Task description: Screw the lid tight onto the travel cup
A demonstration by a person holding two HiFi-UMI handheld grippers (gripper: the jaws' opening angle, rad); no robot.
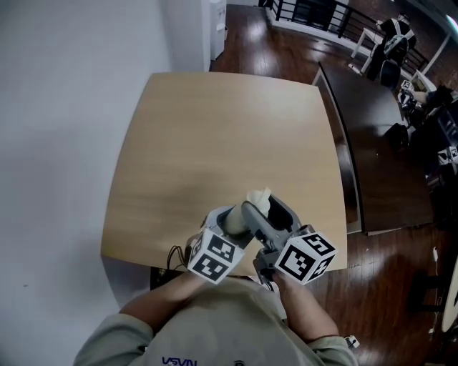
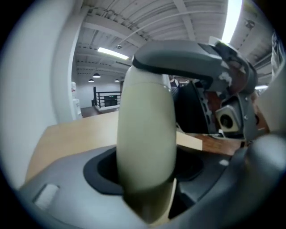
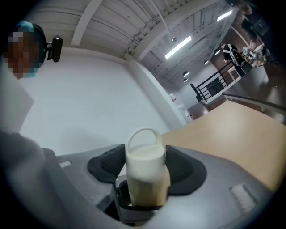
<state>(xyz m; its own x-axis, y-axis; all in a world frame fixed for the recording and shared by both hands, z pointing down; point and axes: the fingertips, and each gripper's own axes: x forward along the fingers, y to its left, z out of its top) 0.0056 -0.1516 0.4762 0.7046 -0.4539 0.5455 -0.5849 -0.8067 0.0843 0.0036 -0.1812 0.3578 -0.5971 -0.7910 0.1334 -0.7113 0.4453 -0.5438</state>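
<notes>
A cream travel cup [image 1: 259, 197] is held over the front edge of the light wooden table [image 1: 215, 129], close to my body. My left gripper [image 1: 235, 216] is shut on the cup's body [image 2: 147, 134], which fills the gap between its dark pads [image 2: 100, 172]. My right gripper [image 1: 278, 212] comes in from the right and is shut on the cup's top end. There the cream lid [image 3: 144, 159] with its loop handle [image 3: 143, 133] sits between the pads [image 3: 107, 165]. One grey jaw of the right gripper arches over the cup's top in the left gripper view.
A white wall [image 1: 64, 107] runs along the table's left side. A long dark table [image 1: 372, 143] stands to the right on a dark wooden floor. Chairs and a black railing [image 1: 315, 14] are far back.
</notes>
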